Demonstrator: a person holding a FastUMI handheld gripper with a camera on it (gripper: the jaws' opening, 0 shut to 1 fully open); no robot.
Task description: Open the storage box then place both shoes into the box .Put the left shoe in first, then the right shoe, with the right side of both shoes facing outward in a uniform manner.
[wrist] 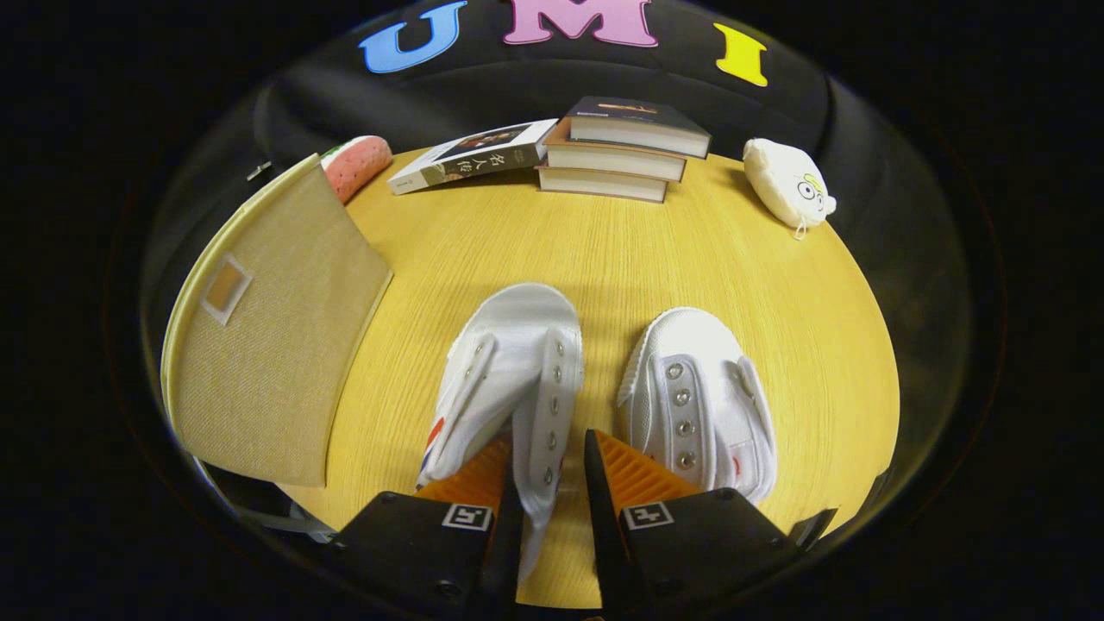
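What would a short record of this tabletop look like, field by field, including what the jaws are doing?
surface: wooden table
gripper: jaws around the eyelet flap of the left shoe; whether both press on it cannot be told
other shoe: right shoe, beside the first, untouched
storage box: beige fabric, left of the shoes, lid appears still shut
far edge: stack of books, one leaning book, white plush toy, pink plush toy behind the box
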